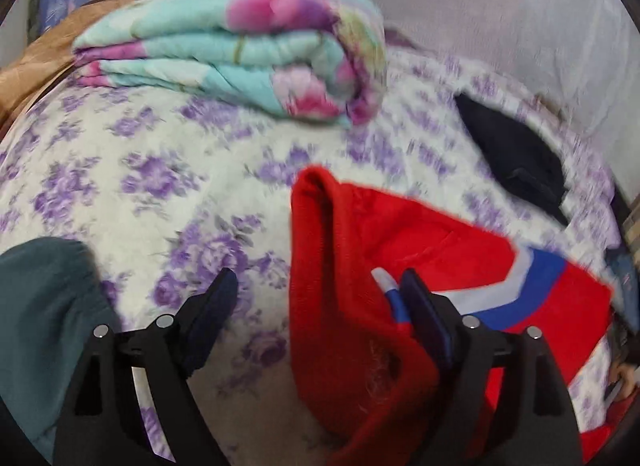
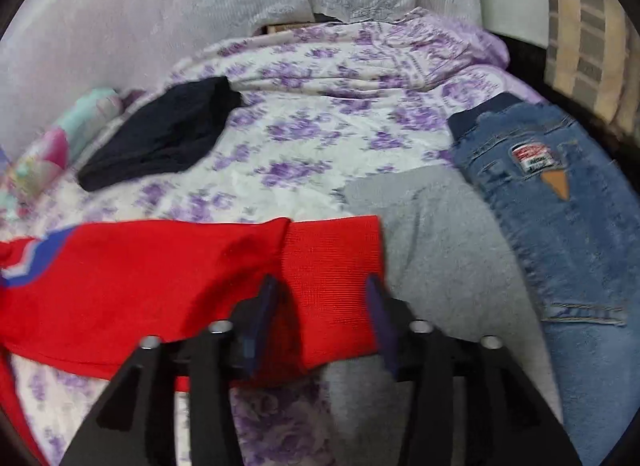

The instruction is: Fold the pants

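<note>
Four garments lie here: one red pants, one jeans, one grey garment, one black garment.

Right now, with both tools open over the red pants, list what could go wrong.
The left tool has red pants bunched by one finger; closing might grab an uneven layer. The right tool straddles the red cuff beside the grey garment, which could get caught too.

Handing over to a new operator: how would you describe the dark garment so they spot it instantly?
Start from the bed sheet with purple flowers. Towards its far side, beyond the red pants, lies a flat dark garment near the folded turquoise quilt. It is the only plain near-black piece there.
</note>
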`<state>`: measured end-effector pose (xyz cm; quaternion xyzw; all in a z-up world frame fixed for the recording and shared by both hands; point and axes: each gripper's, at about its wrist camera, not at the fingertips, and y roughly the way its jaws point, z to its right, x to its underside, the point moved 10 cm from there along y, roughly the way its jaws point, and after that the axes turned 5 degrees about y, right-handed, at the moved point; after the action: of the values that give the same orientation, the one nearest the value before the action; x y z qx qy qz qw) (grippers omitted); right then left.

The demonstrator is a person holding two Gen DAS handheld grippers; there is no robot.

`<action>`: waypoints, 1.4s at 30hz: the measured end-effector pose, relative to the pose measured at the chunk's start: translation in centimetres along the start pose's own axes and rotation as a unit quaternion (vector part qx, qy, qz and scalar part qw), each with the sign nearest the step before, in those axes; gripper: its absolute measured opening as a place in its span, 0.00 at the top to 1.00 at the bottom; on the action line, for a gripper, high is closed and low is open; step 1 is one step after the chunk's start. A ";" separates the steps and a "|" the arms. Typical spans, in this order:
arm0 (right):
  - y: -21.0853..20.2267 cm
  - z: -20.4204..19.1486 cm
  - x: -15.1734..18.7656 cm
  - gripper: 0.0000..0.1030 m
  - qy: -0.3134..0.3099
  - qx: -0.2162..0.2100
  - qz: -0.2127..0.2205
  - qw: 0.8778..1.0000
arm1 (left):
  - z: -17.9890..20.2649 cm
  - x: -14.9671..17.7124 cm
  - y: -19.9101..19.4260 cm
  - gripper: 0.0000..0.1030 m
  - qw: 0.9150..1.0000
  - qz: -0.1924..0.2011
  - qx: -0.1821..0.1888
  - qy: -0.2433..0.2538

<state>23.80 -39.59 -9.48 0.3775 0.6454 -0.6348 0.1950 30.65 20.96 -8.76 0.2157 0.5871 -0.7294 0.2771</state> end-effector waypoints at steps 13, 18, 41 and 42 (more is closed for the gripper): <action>-14.9 6.7 2.7 0.45 0.176 -0.114 0.131 0.969 | -2.1 12.6 -9.3 0.22 0.984 0.002 0.137 -0.111; -20.0 8.1 7.7 0.39 0.198 -0.142 0.118 0.963 | 2.1 15.2 -10.5 0.21 0.982 -0.022 0.166 -0.084; -23.1 0.8 16.9 0.29 0.095 -0.203 0.047 0.973 | 13.6 15.7 -10.7 0.17 0.990 0.012 0.139 -0.031; -23.0 0.4 17.2 0.29 0.095 -0.205 0.043 0.973 | 12.0 15.6 -10.5 0.18 0.987 0.008 0.150 -0.059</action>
<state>-4.18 -33.78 -6.61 0.4159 0.7603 -0.4412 0.2330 12.07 8.59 -8.37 0.2160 0.4514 -0.8186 0.2819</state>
